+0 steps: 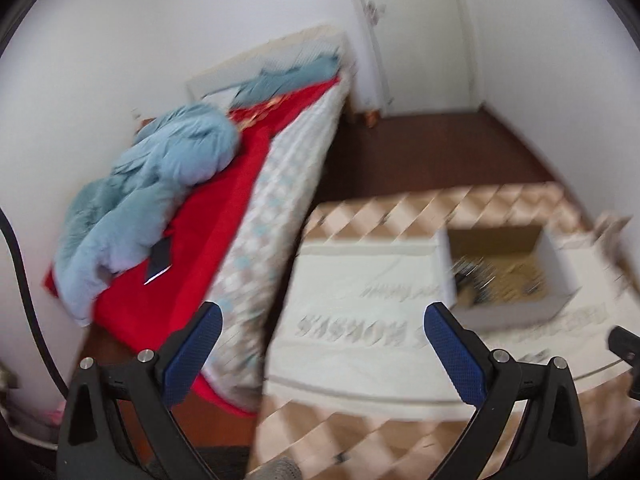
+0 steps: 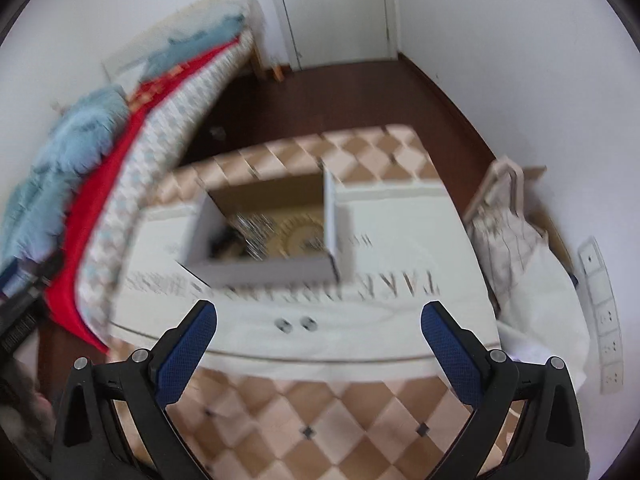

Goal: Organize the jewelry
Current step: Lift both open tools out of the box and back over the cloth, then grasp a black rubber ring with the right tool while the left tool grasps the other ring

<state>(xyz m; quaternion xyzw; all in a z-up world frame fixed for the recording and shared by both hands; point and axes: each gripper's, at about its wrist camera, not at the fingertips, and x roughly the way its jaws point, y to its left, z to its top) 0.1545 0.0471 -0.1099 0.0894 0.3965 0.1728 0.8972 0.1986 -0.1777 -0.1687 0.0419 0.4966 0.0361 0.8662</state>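
Note:
An open grey cardboard box [image 2: 272, 270] stands on a white printed cloth [image 2: 392, 232] on a checkered table. Blurred jewelry [image 2: 256, 232] lies inside it, silver and gold pieces. Two small dark-and-silver pieces [image 2: 296, 324] lie on the cloth in front of the box. My right gripper [image 2: 319, 322] is open and empty, above the cloth just short of the box. In the left wrist view the box [image 1: 516, 312] is at the right with the jewelry [image 1: 500, 280] inside. My left gripper [image 1: 323, 330] is open and empty, over the cloth [image 1: 360, 280], left of the box.
A bed [image 1: 208, 220] with a red sheet and a blue blanket [image 1: 160, 184] runs along the table's left side. A white bag [image 2: 532, 264] leans against the right wall by a socket strip [image 2: 604, 312]. Dark floor and a white door [image 2: 340, 8] lie beyond.

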